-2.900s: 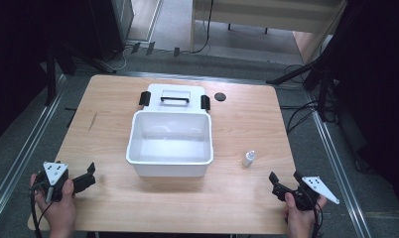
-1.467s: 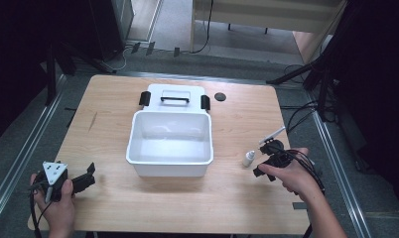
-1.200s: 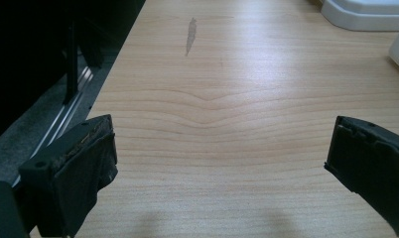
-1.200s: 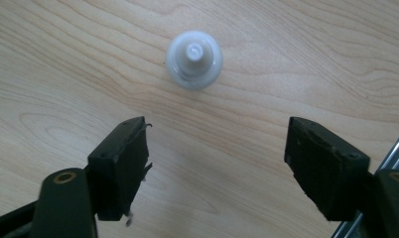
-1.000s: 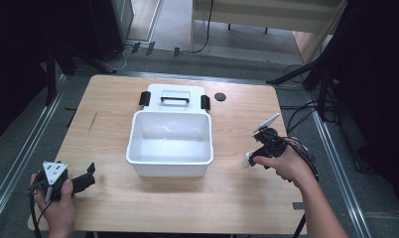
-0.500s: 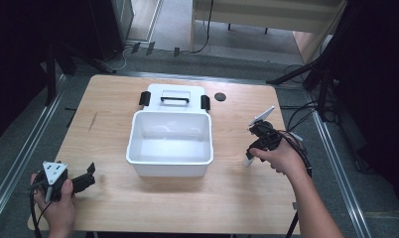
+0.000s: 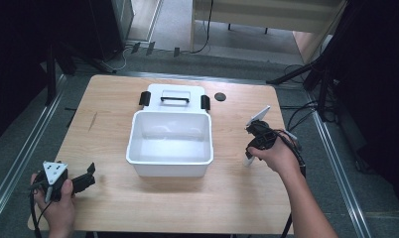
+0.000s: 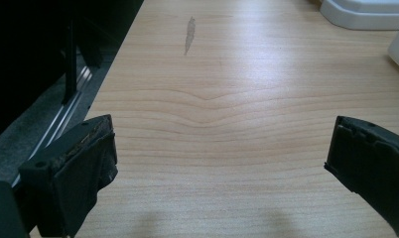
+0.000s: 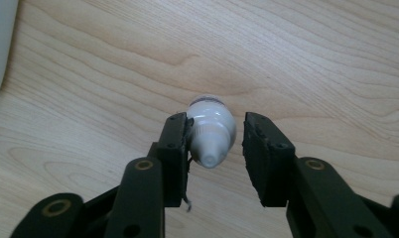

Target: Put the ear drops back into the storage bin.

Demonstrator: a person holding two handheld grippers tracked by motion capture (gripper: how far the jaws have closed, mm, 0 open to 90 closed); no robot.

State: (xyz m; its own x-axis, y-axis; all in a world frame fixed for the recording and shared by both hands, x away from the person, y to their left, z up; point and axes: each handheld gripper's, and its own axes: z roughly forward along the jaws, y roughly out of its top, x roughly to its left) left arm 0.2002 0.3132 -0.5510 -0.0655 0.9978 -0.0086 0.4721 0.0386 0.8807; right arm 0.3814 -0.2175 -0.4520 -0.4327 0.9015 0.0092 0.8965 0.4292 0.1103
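The small white bottle (image 9: 211, 130) stands upright on the wooden table (image 7: 237, 193), right of the white bin (image 7: 169, 136). Your right gripper (image 9: 212, 148) straddles it from above: one jaw touches its side, the other stands just off it, so the jaws are parted and not yet pinching. The bin looks empty; its lid (image 7: 174, 95) with black latches lies touching its far rim. Your left gripper (image 8: 222, 158) rests spread wide over bare wood at the table's near left corner.

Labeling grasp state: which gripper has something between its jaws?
The right gripper: its jaws flank the small white bottle, one touching it, a gap at the other. The left gripper, wide open, has bare table between its jaws.
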